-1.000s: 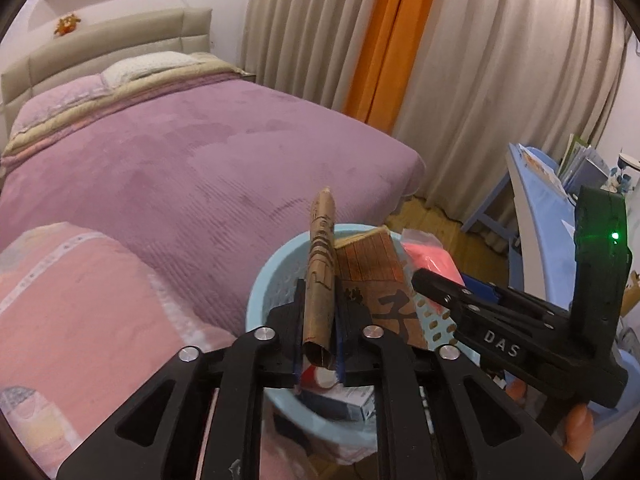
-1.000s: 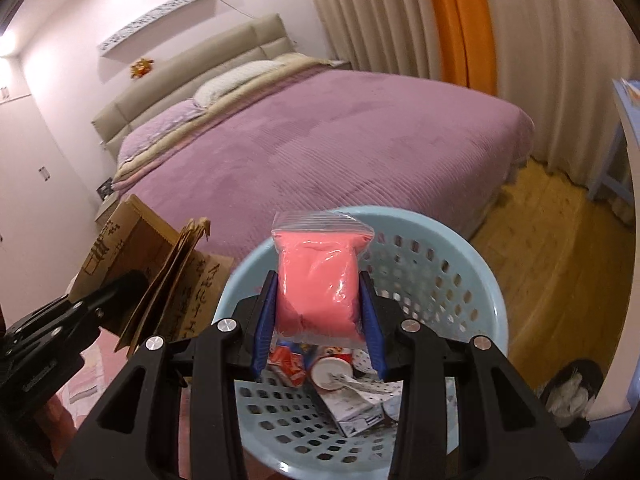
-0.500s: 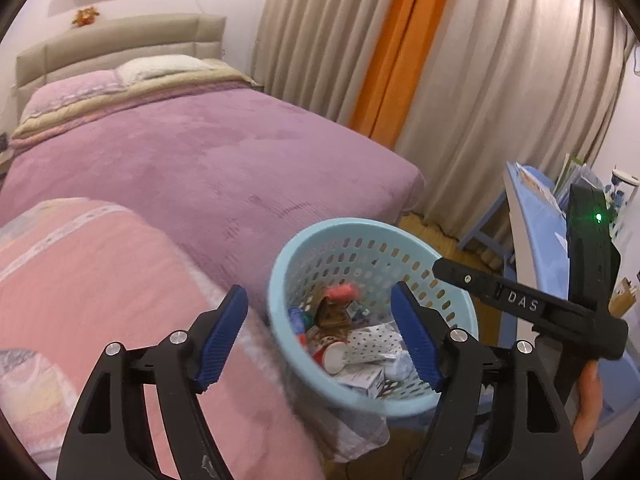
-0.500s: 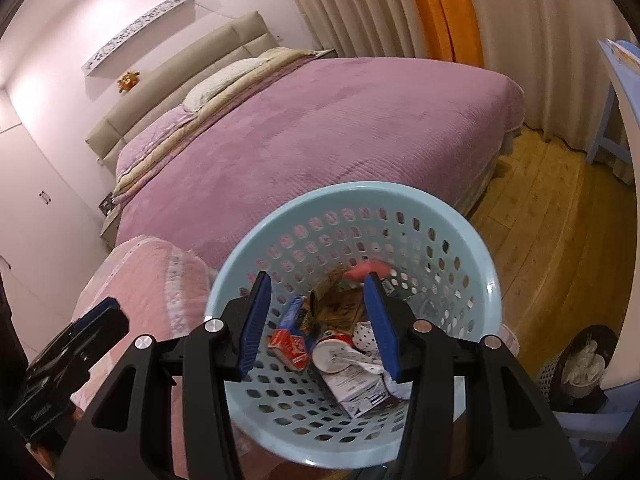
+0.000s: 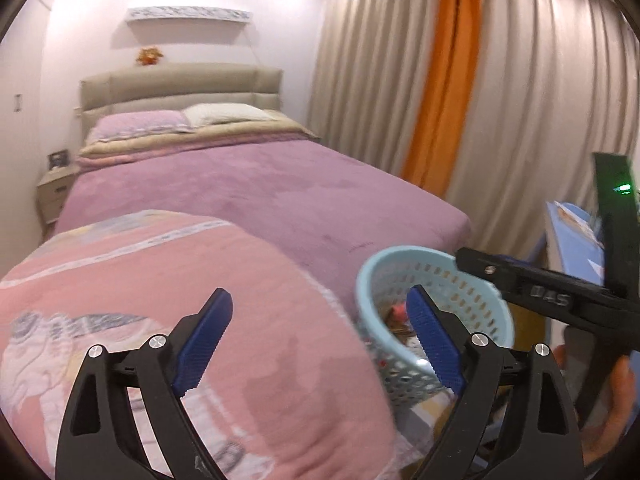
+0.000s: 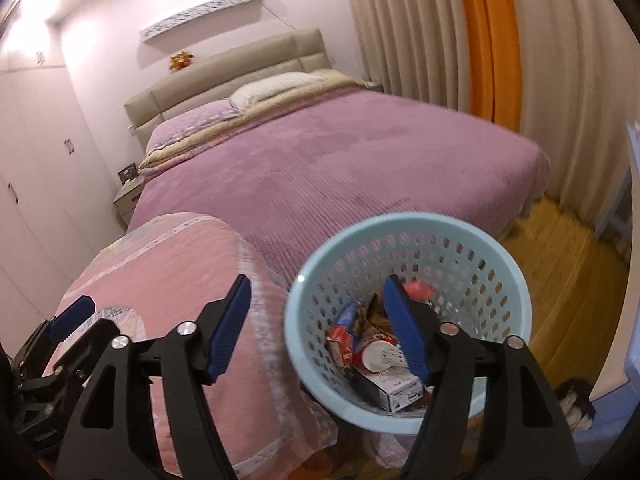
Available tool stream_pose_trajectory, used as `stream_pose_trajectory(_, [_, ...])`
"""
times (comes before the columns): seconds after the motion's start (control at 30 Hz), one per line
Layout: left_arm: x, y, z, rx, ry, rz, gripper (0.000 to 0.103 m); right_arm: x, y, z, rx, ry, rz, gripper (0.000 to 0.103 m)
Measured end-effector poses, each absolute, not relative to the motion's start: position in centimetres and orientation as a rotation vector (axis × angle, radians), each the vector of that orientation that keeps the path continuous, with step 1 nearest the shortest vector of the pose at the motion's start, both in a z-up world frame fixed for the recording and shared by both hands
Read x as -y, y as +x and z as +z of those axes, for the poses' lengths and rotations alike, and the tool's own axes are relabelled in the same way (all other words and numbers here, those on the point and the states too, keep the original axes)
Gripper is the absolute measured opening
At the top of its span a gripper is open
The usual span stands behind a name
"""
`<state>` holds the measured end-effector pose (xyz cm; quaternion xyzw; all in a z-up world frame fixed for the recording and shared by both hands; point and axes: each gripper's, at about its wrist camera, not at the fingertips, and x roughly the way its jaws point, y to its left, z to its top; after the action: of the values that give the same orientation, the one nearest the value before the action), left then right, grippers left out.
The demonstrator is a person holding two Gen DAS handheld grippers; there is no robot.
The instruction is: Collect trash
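A light blue perforated basket stands at the foot of the bed and holds several pieces of trash, among them cardboard, a pink bag, a white cup and a small box. It also shows in the left wrist view. My right gripper is open and empty, above and left of the basket's rim. My left gripper is open and empty, over the pink quilt beside the basket. The other gripper's black body crosses the right of the left wrist view.
A bed with a purple cover fills the middle. A folded pink quilt lies at its foot. Curtains hang on the right. A blue desk stands at the right, a wooden floor beyond the basket.
Both grippers opened and dropped the folded cardboard and the pink bag into the basket, then drew back and up, shifting left; both jaws are now wider.
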<state>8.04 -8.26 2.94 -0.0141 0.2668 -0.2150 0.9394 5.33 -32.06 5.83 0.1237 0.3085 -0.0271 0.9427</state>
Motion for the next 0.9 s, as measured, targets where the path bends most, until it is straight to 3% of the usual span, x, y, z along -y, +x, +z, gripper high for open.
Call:
stream_pose_trajectory(0.07, [7.2, 7.4, 2.6, -0.520, -0.031, -0.388, 0.086, 30.7, 4.5, 6.1, -0.585, 0.217, -0.057, 0.074])
stream_pose_trajectory(0.43, [4.0, 4.2, 1.6, -0.339, -0.028, -0.179, 0.086, 25.6, 1.0, 6.6, -0.403, 0.067, -0.156, 0.074])
stream_pose_trajectory(0.9, [3.9, 4.1, -0.5, -0.346, -0.023, -0.156, 0.088, 25.4, -0.8, 4.8, -0.361, 0.076, -0.200, 0.074])
